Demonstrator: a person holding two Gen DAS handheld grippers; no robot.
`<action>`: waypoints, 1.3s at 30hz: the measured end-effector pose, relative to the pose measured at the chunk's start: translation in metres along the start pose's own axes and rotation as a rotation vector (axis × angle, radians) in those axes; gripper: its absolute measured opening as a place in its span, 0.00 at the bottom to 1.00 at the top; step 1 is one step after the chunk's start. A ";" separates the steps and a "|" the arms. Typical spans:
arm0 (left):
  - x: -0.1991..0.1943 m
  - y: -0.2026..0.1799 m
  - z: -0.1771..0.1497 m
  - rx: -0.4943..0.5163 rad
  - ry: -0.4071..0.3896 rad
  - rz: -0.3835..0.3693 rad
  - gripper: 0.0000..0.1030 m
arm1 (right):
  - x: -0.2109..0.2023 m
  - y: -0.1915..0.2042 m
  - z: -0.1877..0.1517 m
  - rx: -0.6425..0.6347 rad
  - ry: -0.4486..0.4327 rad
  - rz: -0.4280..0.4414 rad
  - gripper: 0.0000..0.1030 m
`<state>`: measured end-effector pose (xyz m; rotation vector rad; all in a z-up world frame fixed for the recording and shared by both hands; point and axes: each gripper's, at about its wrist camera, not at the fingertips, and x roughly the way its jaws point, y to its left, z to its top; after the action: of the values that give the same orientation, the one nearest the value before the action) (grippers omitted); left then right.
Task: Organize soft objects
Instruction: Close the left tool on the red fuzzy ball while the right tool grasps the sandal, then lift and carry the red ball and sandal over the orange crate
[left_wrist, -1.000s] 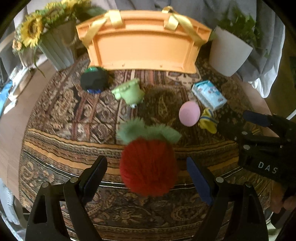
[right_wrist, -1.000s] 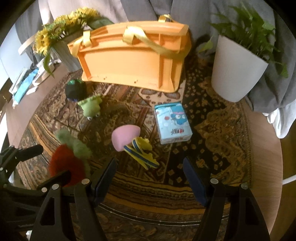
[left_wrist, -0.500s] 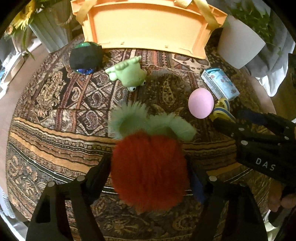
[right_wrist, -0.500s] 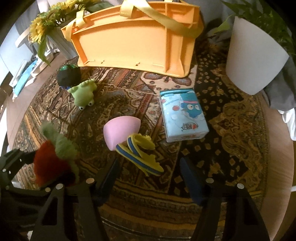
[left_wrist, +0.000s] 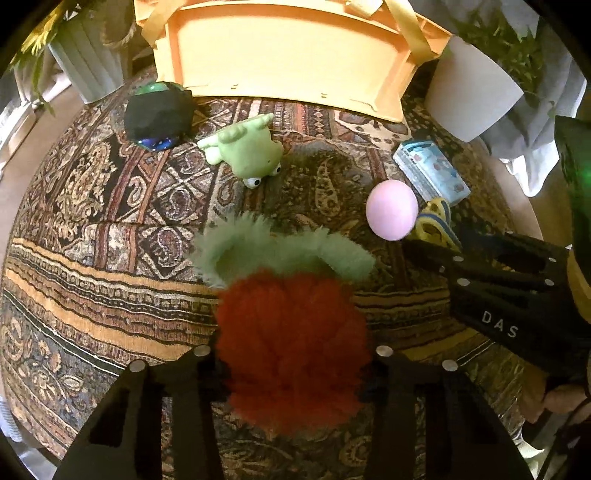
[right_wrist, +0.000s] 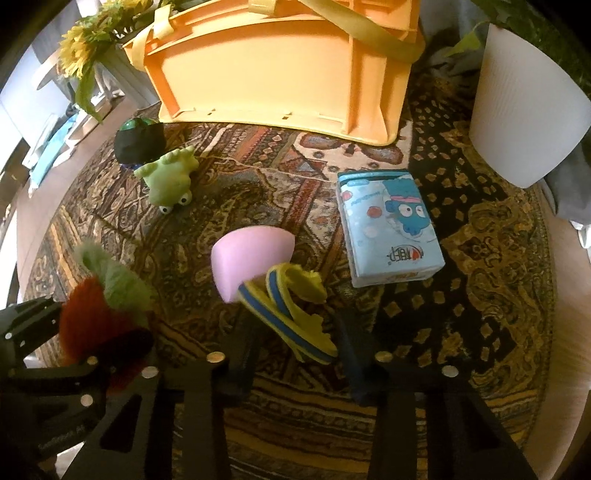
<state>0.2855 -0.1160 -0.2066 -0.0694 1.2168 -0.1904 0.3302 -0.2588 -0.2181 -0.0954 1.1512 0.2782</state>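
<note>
Both grabs are happening at once here. The left tool (left_wrist: 291, 363) is closing on the fuzzy red plush (left_wrist: 291, 343) with the green tuft; its fingers are already sunk into the fur on both sides, so I'd call that one gripped. The right tool (right_wrist: 291, 363) is also closing, with the yellow-and-blue tail end of the pink jellyfish toy (right_wrist: 255, 258) sitting between its fingers, but I can't see the pads pressing on it yet.

Just past the right tool on its right lies a light blue tissue pack (right_wrist: 388, 229). Further ahead and left of both tools are a green frog toy (right_wrist: 170, 181) and a dark ball-like toy (right_wrist: 138, 142), all on the patterned tabletop (right_wrist: 480, 295).

Farthest ahead is the orange bin (right_wrist: 280, 66), lying on its side with yellow straps. My guess: once both grips are firm, lift straight up and carry toward the bin. Soft stuff squishes, so it could slip.
</note>
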 end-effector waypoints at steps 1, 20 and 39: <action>-0.001 0.000 0.000 0.000 -0.004 -0.004 0.41 | 0.001 0.000 0.000 -0.003 -0.001 0.002 0.31; -0.037 -0.002 0.006 0.062 -0.157 0.021 0.39 | -0.033 0.007 -0.012 0.063 -0.101 -0.014 0.22; -0.119 -0.003 0.027 0.126 -0.407 0.027 0.39 | -0.118 0.026 -0.003 0.096 -0.340 -0.022 0.22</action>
<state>0.2707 -0.0984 -0.0867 0.0179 0.7979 -0.2164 0.2765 -0.2541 -0.1104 0.0239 0.8240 0.2094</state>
